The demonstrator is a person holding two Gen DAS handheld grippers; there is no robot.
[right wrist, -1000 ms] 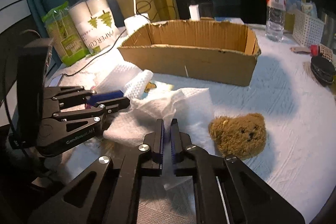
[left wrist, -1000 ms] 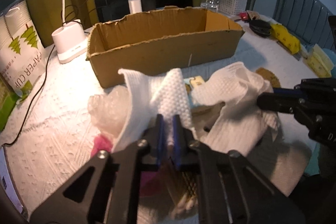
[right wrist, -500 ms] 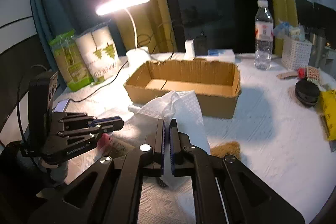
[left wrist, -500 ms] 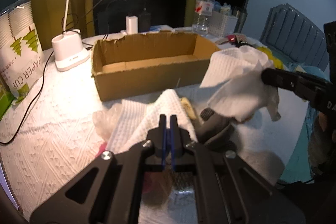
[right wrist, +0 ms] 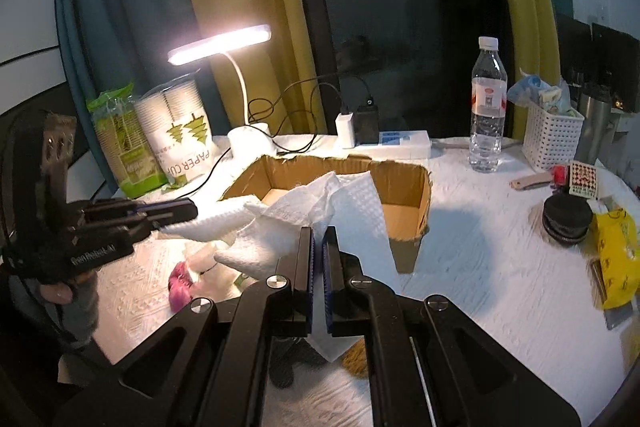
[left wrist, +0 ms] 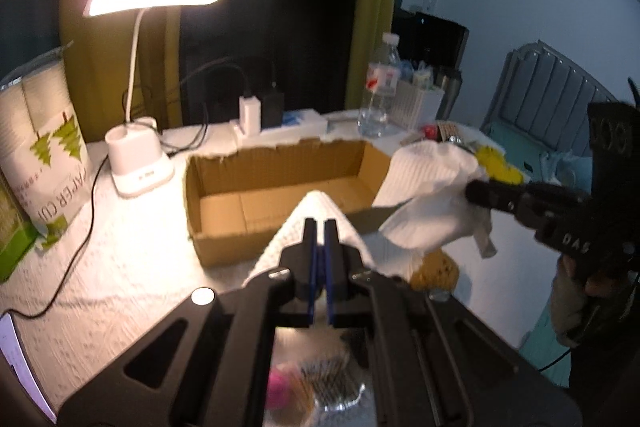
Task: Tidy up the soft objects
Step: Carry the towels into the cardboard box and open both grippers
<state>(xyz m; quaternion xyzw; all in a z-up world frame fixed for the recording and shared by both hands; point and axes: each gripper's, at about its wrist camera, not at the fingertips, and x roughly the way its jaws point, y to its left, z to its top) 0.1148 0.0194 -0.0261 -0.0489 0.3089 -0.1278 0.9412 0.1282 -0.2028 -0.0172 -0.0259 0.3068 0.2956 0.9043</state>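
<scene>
Left hand-held gripper [left wrist: 319, 227]: jaws closed, pinching one corner of the white waffle-weave cloth [left wrist: 320, 215]. Right hand-held gripper [right wrist: 319, 235]: also closed, clamped on the opposite end of the same cloth, which bunches up in front of its tips. Cloth is off the desk [right wrist: 480, 247] and hangs slack between the two, long axis running gripper to gripper.

Key relation: the cardboard box [left wrist: 280, 187] sits straight ahead of both grippers and below the cloth, open top up, long axis across the view. From the left wrist view the held corner overlaps the box's near wall; from the right wrist view the cloth covers the box's near-right corner. Neither hand is clearly nearer, both look about level with the near wall. My read: next move is forward and down over that wall, both ends together, otherwise the slack middle could snag the torn rim.

Box interior looks empty, judging from the part that shows.

Counts:
- cloth: one in grip
- box: one
- brown plush toy [left wrist: 436, 269]: one, on the desk under the cloth, near the front edge
- pink soft item [right wrist: 180, 281]: one, beside it toward the left gripper, type unclear
- more stuff under the left gripper, blurred, can't count

Desk lamp [left wrist: 140, 163] at the back left corner, water bottle [right wrist: 487, 115] back right.
</scene>
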